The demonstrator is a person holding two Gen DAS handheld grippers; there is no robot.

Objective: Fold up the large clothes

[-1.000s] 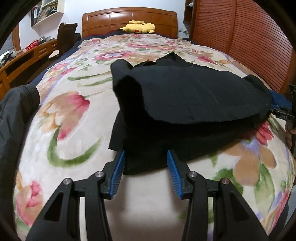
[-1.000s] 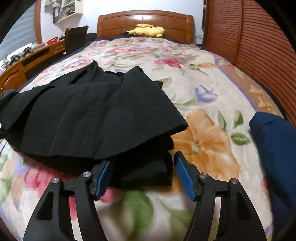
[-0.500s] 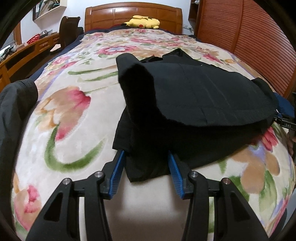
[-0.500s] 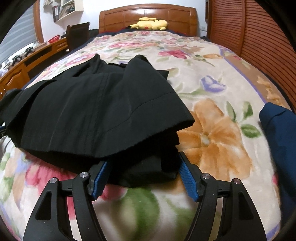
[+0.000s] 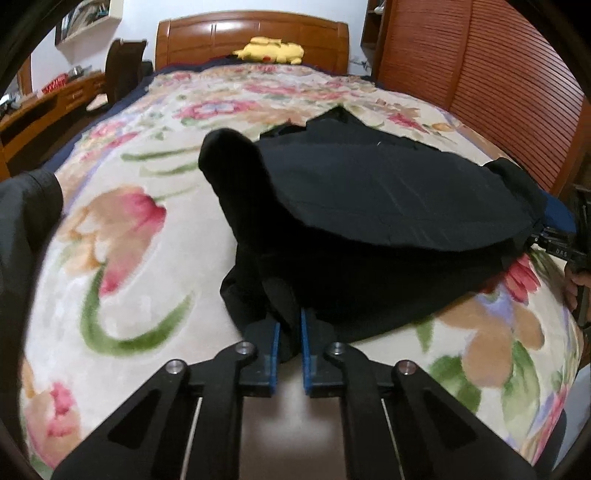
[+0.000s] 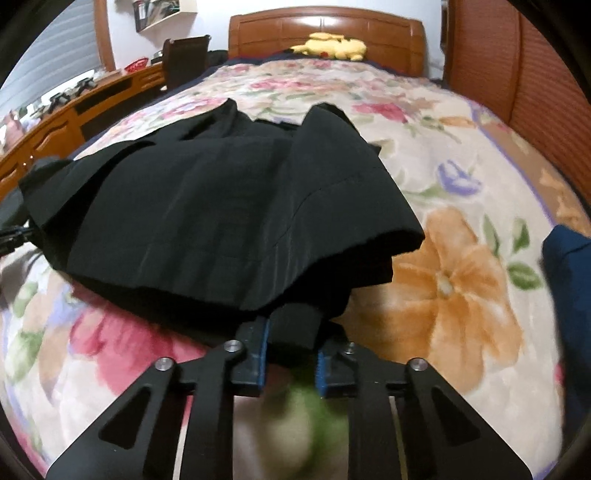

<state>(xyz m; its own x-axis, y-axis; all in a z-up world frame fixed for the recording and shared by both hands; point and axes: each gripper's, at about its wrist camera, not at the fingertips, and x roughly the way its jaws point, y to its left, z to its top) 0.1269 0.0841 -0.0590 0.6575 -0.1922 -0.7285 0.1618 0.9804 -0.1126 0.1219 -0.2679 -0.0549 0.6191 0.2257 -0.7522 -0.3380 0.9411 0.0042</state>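
- Left wrist view: left tongs [image 5: 287, 341] just closed, blue pads pinching near edge of black garment [image 5: 388, 206], fabric bunched between jaws.
- Right wrist view: right tongs [image 6: 290, 356] also just closed, clamped on a thick fold of same garment's near edge; gap wider bc of the fabric wad.
- Garment lies partly folded on floral blanket [image 6: 461, 266] on bed, top layer doubled over lower one.
- Right tongs' body + a bit of hand visible at far right edge of left view, at garment's other corner.
- Yellow plush toy [image 5: 271, 50] by wooden headboard [image 5: 251, 35], well apart from garment.
- Navy cloth [image 6: 569, 295] at right, near but not touching.
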